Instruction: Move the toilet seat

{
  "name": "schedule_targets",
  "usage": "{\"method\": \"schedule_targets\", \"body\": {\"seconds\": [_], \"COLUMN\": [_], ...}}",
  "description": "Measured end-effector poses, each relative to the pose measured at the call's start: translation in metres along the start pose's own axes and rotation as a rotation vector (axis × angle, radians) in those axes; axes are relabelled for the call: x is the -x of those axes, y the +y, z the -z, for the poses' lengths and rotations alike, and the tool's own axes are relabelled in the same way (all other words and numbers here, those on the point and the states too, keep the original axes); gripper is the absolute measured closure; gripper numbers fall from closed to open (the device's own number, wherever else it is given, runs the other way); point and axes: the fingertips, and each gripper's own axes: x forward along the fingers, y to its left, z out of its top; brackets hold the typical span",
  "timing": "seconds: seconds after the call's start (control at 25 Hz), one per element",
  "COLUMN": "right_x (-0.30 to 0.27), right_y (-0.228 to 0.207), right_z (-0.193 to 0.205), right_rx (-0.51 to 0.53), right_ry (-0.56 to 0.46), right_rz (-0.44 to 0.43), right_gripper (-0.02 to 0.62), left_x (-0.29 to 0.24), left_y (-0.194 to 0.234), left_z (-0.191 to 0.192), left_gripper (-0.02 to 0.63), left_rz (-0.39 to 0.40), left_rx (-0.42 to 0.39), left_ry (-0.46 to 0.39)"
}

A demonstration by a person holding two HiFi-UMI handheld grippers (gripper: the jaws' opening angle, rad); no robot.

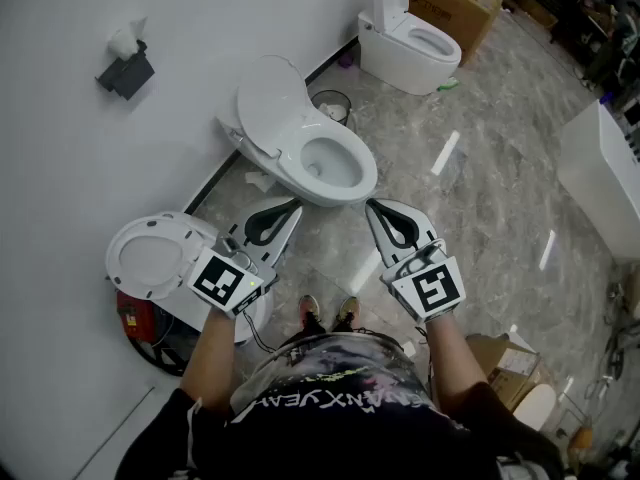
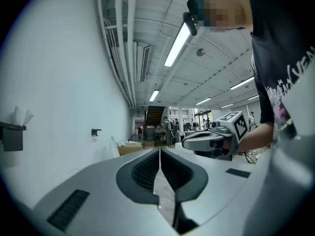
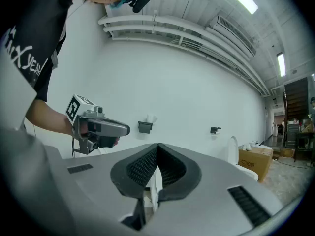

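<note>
A white toilet (image 1: 330,163) stands by the wall straight ahead, its lid (image 1: 268,93) raised toward the wall. I cannot tell the seat ring from the bowl's rim. My left gripper (image 1: 292,207) is shut and empty, its tip just short of the bowl's near left side. To the right of it my right gripper (image 1: 373,207) is also shut and empty, by the bowl's near right side. Neither touches the toilet. In the left gripper view the jaws (image 2: 159,154) are closed together and the right gripper (image 2: 211,139) shows beyond. In the right gripper view the jaws (image 3: 157,151) are closed too.
A second toilet (image 1: 150,258) with its lid up stands at my left, over red gear on the floor. A third toilet (image 1: 410,43) and a cardboard box (image 1: 455,3) are at the back. A small bin (image 1: 330,103) sits by the wall. A white cabinet (image 1: 600,178) stands right.
</note>
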Motion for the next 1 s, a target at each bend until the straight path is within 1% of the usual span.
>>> {"method": "schedule_targets", "body": {"seconds": [0.48,0.68,1.0], "right_x": [-0.007,-0.010,-0.012], "right_y": [-0.002,-0.006,-0.009], "right_z": [0.002,0.002,0.001], "right_rx": [-0.006,-0.039,-0.025], "right_ry": [0.001,0.000,-0.012], "right_rz": [-0.003,-0.005,-0.005], "right_gripper": [0.597,0.594,0.592], "left_x": [-0.002,-0.006,-0.013], "left_y": [0.007,0.010,0.010], "left_z": [0.004,0.004,0.007], "left_gripper": [0.575,0.575,0.575], "left_rz": [0.005,0.010,0.019], "left_rx": [0.000,0.002,0.005], "left_ry": [0.007,0.010,0.014]}}
